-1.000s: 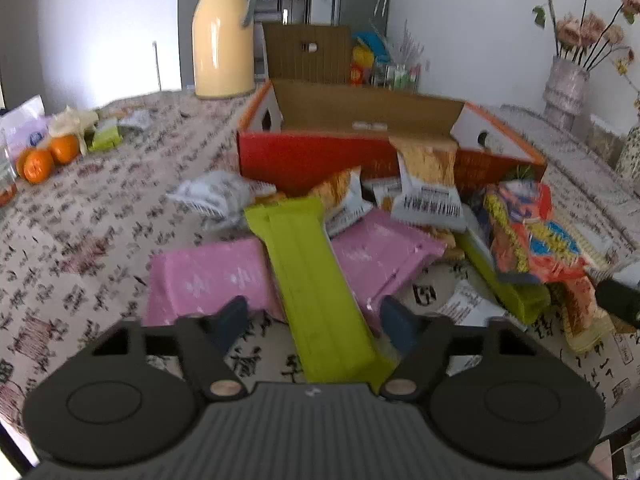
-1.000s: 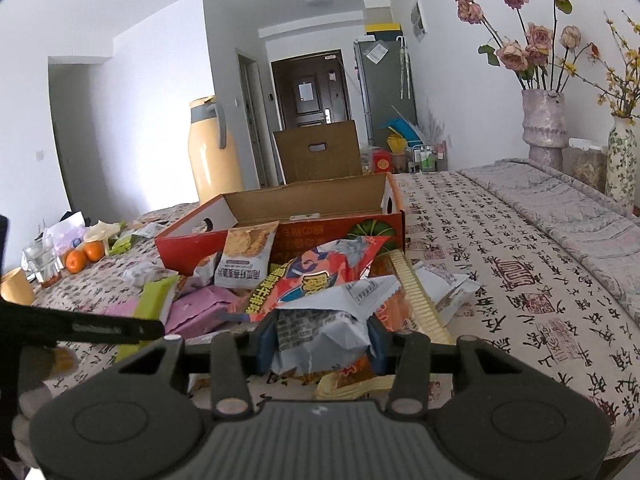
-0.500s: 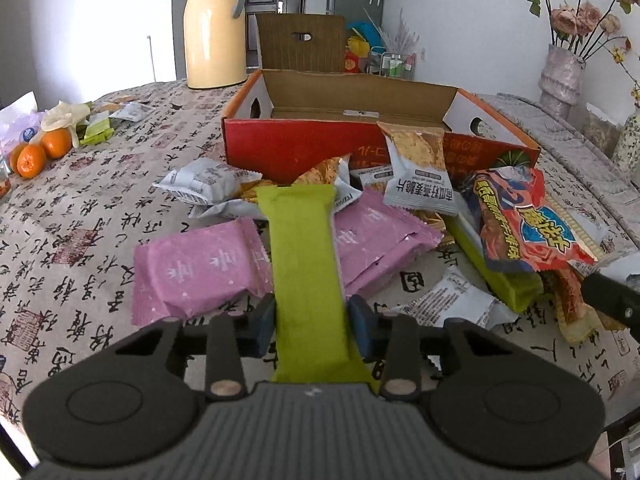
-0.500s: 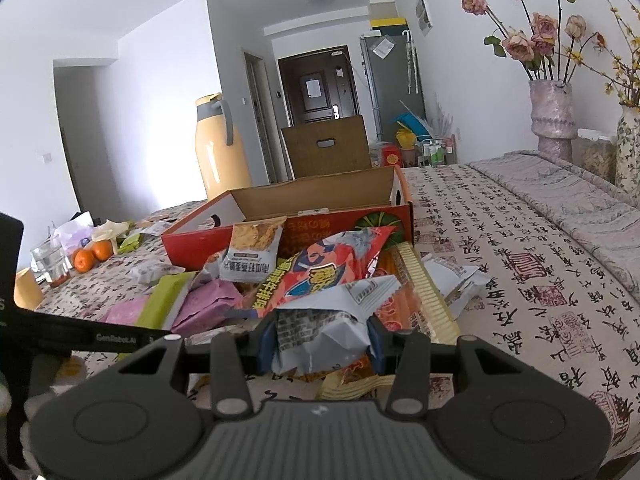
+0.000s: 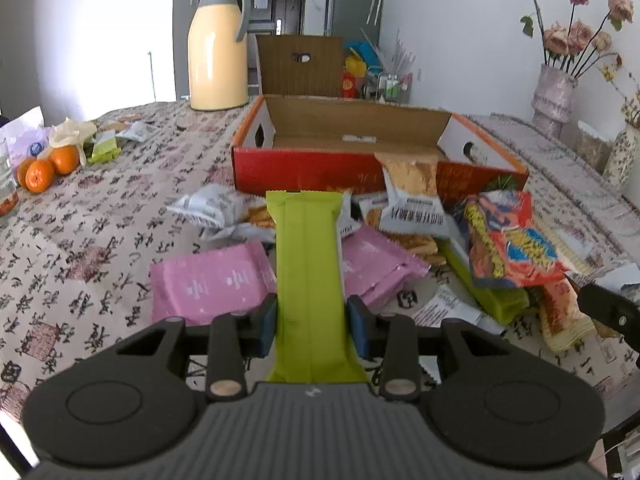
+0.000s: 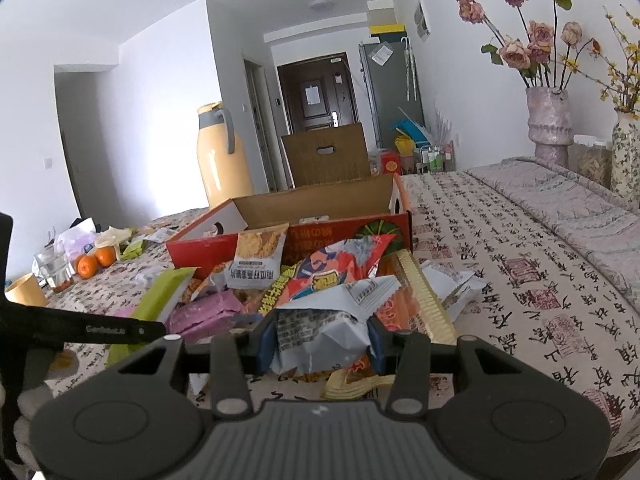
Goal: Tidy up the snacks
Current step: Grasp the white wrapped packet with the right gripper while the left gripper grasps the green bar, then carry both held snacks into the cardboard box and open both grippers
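My left gripper is shut on a long green snack pack, lifted off the table and pointing at the open red cardboard box. The green pack also shows in the right wrist view. My right gripper is shut on a crumpled white snack packet above the snack pile. Pink packs, an orange-red bag and a white biscuit packet lie in front of the box.
A yellow thermos stands behind the box at the left. Oranges and wrappers lie at the far left. Flower vases stand at the right on the patterned tablecloth. A brown box stands behind.
My left gripper closed on the green pack and lifted it, straightening it toward the box. My right gripper kept its hold on the white packet and rose slightly.
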The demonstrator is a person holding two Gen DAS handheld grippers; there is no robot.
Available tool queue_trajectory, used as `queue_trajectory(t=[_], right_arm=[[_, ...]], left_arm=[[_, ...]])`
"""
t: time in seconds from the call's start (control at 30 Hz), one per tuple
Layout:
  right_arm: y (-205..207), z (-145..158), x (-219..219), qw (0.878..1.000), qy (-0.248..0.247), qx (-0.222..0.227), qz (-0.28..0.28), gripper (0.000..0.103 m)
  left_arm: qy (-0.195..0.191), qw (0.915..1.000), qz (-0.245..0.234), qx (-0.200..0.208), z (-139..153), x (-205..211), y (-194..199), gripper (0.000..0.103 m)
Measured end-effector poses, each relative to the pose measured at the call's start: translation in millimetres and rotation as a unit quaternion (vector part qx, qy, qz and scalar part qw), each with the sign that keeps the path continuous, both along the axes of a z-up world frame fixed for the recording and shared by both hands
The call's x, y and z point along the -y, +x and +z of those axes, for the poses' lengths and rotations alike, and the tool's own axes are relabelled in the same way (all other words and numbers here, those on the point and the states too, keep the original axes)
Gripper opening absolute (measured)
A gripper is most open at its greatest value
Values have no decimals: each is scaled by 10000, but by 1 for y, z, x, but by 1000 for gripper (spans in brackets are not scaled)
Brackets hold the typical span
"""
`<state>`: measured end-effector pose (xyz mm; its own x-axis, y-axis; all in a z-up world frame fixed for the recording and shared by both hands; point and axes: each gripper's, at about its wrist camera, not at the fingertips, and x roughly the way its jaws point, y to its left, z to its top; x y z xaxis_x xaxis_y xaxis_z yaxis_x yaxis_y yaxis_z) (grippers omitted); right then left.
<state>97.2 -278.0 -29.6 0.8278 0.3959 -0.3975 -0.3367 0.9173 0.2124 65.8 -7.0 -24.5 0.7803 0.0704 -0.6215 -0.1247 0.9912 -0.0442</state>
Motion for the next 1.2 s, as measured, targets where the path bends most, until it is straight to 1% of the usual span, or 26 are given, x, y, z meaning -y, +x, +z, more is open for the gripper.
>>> queue_trajectory(t=[0.17,0.37,0.5,0.67,0.73,0.77,0.8,0.83,0.97,1.07,1.17,1.2], right_arm=[[0,10,0,9999,13,147,-4,44],[16,28,-3,9995,46,316,-10,44],[38,42,-6,9992,49,385,-15,44],[78,57,-8,9994,66,342,-14,44],[96,61,-11,9996,18,288,1,44],[104,63,-13,9997,-35,261,3,44],[114,66,-16,9996,-129,237,-2,44],[124,68,-18,9995,-215,220,-10,44],[158,74,-26,9992,-381,102,-8,44],[185,72,-35,9988,-488,-71,-4,44],[204,66,-42,9981,-567,-243,4,44],[207,64,-43,9980,-573,-274,16,44]], left_arm=[[-28,9997,-85,240,17,-2,-1,38],[-29,9984,-175,533,39,-3,9,38],[-20,9978,-169,643,52,-6,25,38],[31,9969,-164,773,70,-6,52,38],[63,9965,-162,821,76,-6,65,35],[70,9964,-168,828,78,-6,71,35],[80,9963,-148,839,81,-6,78,27],[88,9964,-150,835,82,-7,83,22],[89,9964,-189,827,85,-6,109,20],[36,9974,-120,704,81,-10,129,20],[-80,9985,-123,534,73,-17,134,20],[-77,9986,-123,508,70,-19,131,23]])
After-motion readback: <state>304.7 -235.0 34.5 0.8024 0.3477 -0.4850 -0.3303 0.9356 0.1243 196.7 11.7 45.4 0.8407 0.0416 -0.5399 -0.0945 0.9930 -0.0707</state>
